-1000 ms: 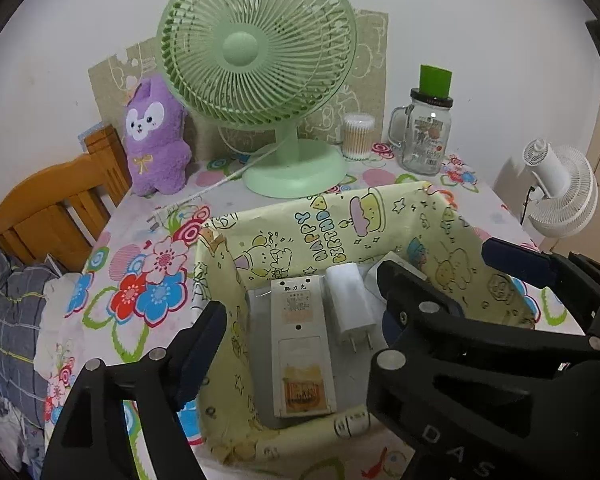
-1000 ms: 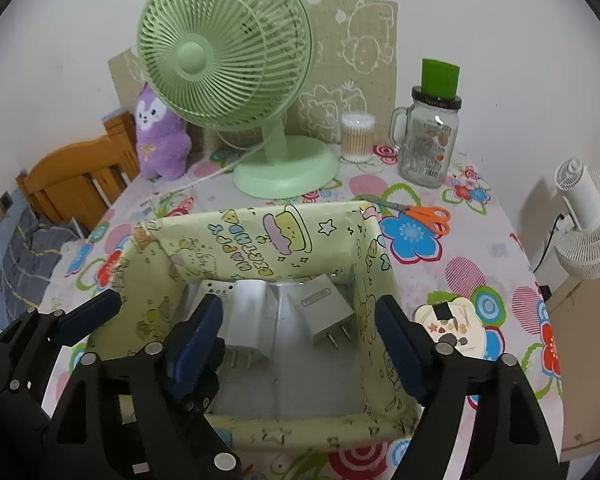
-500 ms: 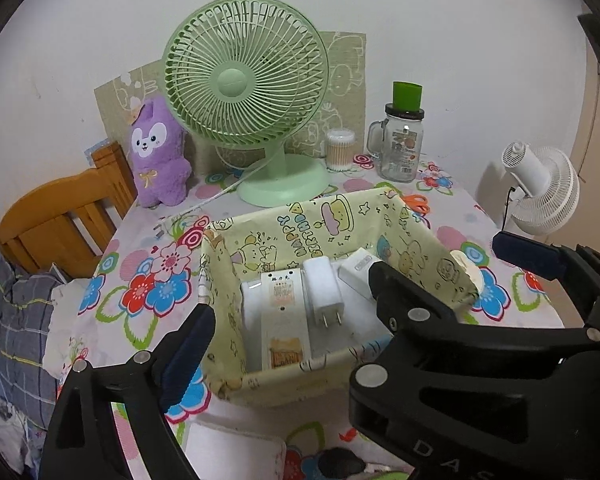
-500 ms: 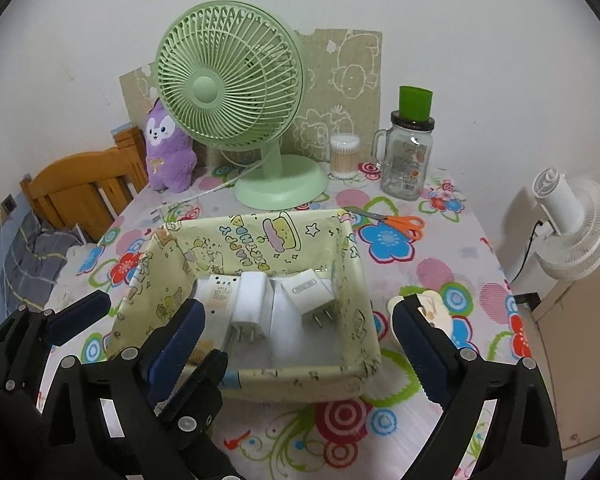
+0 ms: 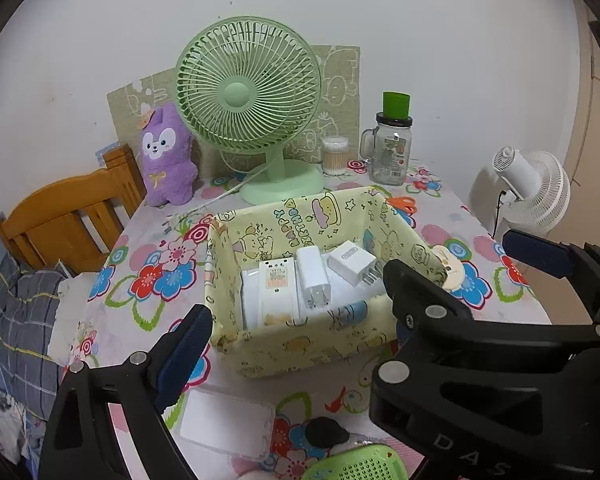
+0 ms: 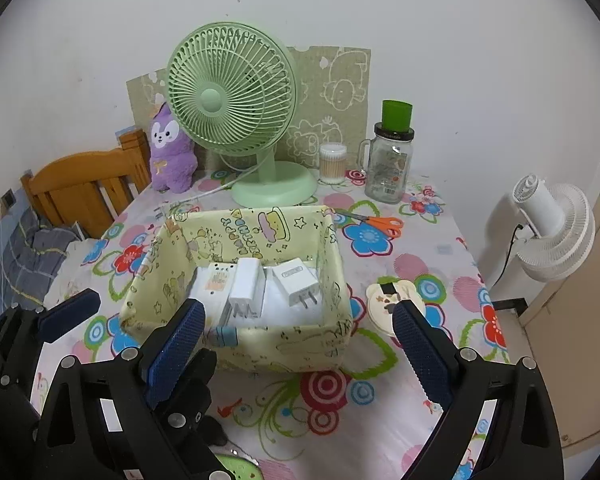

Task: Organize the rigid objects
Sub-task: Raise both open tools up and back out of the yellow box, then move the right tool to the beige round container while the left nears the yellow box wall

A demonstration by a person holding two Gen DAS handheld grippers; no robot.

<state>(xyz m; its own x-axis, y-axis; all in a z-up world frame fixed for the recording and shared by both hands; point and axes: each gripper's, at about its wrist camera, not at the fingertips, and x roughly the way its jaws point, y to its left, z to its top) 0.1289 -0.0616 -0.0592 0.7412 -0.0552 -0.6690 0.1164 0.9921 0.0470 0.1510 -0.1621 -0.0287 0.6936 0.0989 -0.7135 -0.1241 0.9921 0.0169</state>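
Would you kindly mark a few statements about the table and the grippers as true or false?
1. Two white chargers lie inside the yellow box. True.
2. The scissors are in the box. False: they lie on the table beside it.
3. The right gripper is open and empty. True.
4. The left gripper grips a charger. False: it is open, holding nothing.
5. The green fan stands behind the box. True.

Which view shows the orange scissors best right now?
The right wrist view: the orange scissors lie fully visible on the tablecloth, right of the yellow fabric box. The left wrist view shows only their orange handles, peeking out behind the box's far right corner.
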